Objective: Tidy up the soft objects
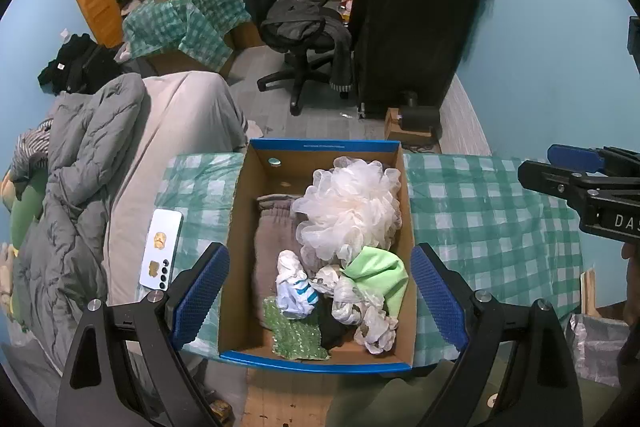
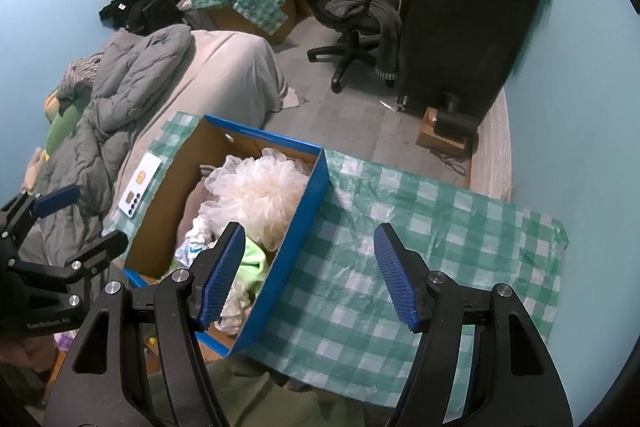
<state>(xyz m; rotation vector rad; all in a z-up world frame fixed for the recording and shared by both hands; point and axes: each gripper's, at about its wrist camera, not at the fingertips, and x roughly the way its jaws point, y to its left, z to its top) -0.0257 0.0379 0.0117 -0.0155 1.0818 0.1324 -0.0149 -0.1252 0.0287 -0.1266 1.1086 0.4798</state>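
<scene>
Between the gaping left tool's (image 1: 320, 291) fingers sits the filled box (image 1: 320, 363); right tool (image 2: 310, 275) gapes empty.

You've got one cardboard box (image 1: 240, 259) holding one white mesh loofah (image 1: 348, 207), one green cloth (image 1: 380, 271), one grey-brown towel (image 1: 276, 231), one piece of green bubble wrap (image 1: 296, 339), one white-and-blue sock (image 1: 296, 287). One phone (image 1: 162, 251) beside it. Two grippers: left gripper (image 1: 320, 291), right gripper (image 2: 310, 275).

left gripper (image 1: 320, 301): jaws spread wide, nothing held | between fingers: cardboard box (image 1: 240, 227) holding bath pouf (image 1: 350, 209), green cloth (image 1: 382, 273), bubble wrap (image 1: 296, 337) | left of left finger: phone (image 1: 162, 249) | far right: right gripper (image 1: 560, 167)
</scene>
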